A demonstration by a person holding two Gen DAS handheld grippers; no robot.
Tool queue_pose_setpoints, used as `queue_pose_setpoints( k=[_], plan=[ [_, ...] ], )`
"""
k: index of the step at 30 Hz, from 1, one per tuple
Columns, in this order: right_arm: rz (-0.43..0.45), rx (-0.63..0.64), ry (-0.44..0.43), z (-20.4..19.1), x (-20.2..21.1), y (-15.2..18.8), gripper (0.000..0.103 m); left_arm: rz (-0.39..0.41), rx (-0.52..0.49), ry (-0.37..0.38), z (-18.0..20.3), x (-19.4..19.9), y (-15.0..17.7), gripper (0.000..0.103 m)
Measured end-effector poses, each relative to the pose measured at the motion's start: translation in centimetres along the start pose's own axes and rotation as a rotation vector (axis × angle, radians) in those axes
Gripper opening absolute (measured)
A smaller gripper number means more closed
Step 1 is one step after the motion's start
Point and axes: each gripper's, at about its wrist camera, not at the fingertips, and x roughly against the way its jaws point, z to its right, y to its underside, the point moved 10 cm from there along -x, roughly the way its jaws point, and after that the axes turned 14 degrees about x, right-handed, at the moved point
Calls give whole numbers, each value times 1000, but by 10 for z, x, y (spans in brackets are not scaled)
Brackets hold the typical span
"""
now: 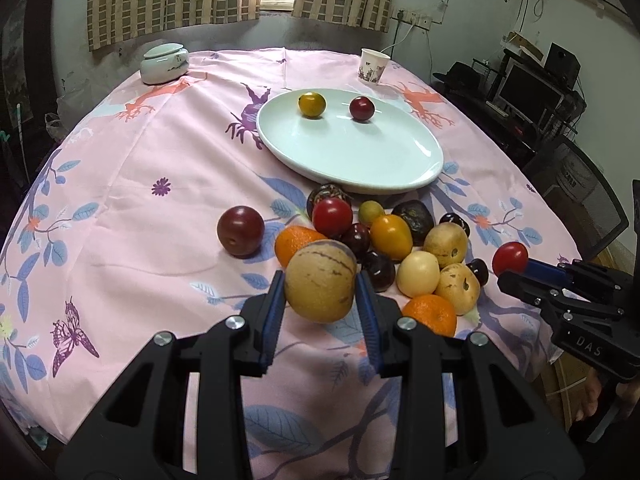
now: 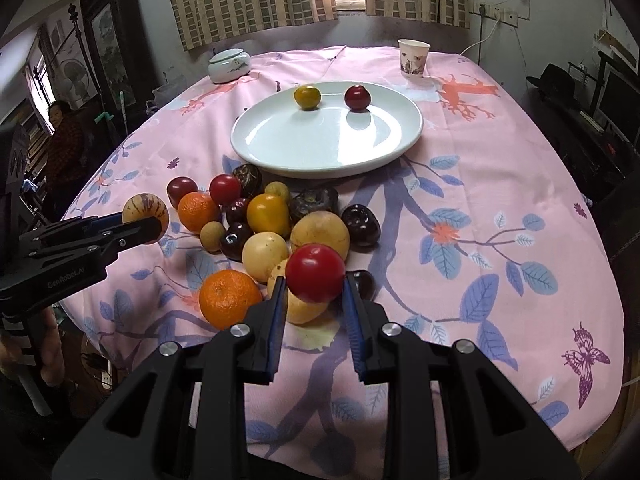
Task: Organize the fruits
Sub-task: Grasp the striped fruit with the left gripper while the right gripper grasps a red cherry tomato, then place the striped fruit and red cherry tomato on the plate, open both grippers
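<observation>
My left gripper (image 1: 320, 286) is closed on a tan melon (image 1: 320, 286) with thin purple stripes, both blue pads pressed to its sides, and it hangs clear of the cloth. From the right wrist view it sits level at the left of the heap, fingers pointing toward the plate's side. My right gripper (image 2: 314, 280) is clamped on a red tomato (image 2: 315, 273), also lifted, held above the near edge of the heap; in the left wrist view it reaches in from the right, roughly level.

The heap (image 2: 276, 224) lies just in front of the plate (image 2: 304, 152) on the pink cloth (image 2: 480, 200). In it I count two oranges, one (image 2: 229, 298) nearest me and one (image 2: 198, 211) at the left; one more red tomato (image 2: 225, 189); one yellow tomato (image 2: 267, 213); and three tan-yellow round fruits (image 2: 320, 234) packed in the middle. Several dark fruits sit among them; I cannot count them surely. One plum (image 1: 241, 231) lies apart, left of the heap.

On the plate are two fruits: one yellow (image 2: 307, 97) and one dark red (image 2: 357, 98), both at the far rim, apart from each other.

Beyond the plate stand one lidded jar (image 2: 229, 65) to the left and one paper cup (image 2: 413, 59) to the right.
</observation>
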Motion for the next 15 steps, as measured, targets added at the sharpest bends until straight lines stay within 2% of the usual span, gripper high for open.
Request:
queue_pose_setpoints(
  k=[3,7,11,15],
  plan=[
    [5,28,-29,-2,-6,-20,28,-1,-2,20,5,-6,-24,35],
    [15,70,-66,5,-23,-67,28,28,-32,1,17,-27,-83,36],
    [21,124,-41,21,-59,-125,28,11,-20,-26,25,-74,-142,36],
    [-40,142,-15,41,-113,-165,28,-49,11,-73,24,-126,-169,36]
  ],
)
